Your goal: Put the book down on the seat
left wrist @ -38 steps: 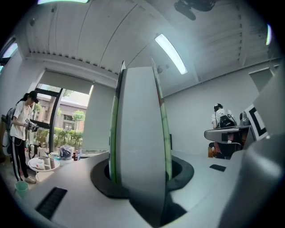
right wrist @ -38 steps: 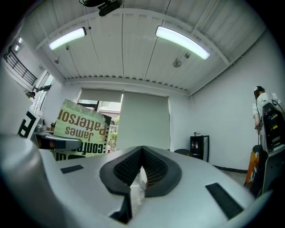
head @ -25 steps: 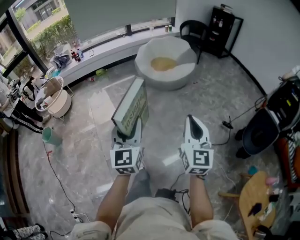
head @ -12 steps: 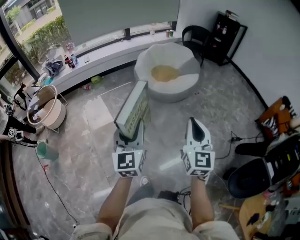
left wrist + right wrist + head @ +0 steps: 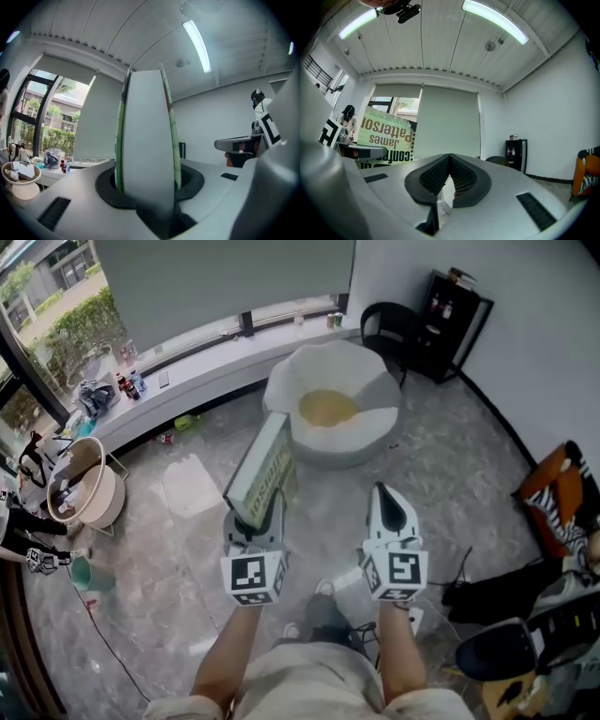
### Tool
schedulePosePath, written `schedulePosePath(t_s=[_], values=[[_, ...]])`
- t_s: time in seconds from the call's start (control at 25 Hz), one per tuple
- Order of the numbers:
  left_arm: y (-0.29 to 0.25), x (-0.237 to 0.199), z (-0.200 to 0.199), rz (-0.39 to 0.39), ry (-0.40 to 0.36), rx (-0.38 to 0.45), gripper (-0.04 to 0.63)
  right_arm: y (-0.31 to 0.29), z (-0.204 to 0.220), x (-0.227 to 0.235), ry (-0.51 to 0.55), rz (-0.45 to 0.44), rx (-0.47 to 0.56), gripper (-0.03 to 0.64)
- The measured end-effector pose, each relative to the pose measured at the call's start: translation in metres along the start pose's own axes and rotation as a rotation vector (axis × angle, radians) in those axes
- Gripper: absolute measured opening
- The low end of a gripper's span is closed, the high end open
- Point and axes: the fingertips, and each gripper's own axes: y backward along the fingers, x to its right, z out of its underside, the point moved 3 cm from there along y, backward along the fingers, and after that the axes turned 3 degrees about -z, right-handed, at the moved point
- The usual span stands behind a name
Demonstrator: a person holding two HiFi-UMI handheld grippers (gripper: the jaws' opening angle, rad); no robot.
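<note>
A thick book (image 5: 263, 465) with a green and cream cover stands on edge in my left gripper (image 5: 260, 514), which is shut on its lower end. In the left gripper view the book's page block (image 5: 145, 136) fills the space between the jaws. My right gripper (image 5: 388, 507) hangs beside it at the same height, shut with nothing in it; in the right gripper view its ribbed pads (image 5: 461, 176) meet, and the book's cover (image 5: 386, 135) shows at the left. The seat, a round white bowl chair (image 5: 375, 404) with a yellow cushion (image 5: 325, 409), stands on the floor just beyond the book.
A black chair (image 5: 382, 320) and a black shelf unit (image 5: 450, 320) stand behind the seat by the wall. A window ledge (image 5: 187, 381) with bottles runs along the left. A white basket (image 5: 80, 493) sits at the left. An orange striped thing (image 5: 553, 498) and cables lie at the right.
The view has moved forward across the floor toward the white seat. Both grippers keep their places relative to me, with the book still held upright in the left one.
</note>
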Motion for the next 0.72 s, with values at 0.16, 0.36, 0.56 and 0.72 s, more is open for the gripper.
schedulePosePath(t_s=[0.16,0.36,0.56,0.72], values=[[-0.053,0.007,0.004,0.003,-0.018,-0.012,0.169,-0.045,0.013,0.034,-0.029,0.004,-0.007,0.002],[-0.143,0.030,-0.004,-0.002,-0.028,-0.007,0.169,-0.113,0.018,0.098,-0.045,-0.001,-0.015,0.002],[-0.230,0.052,-0.014,-0.002,-0.037,0.009,0.169,-0.178,0.019,0.164,-0.062,0.016,0.003,0.002],[-0.286,0.072,-0.015,0.006,-0.063,0.015,0.169,-0.211,0.027,0.211,-0.075,0.033,-0.001,0.002]])
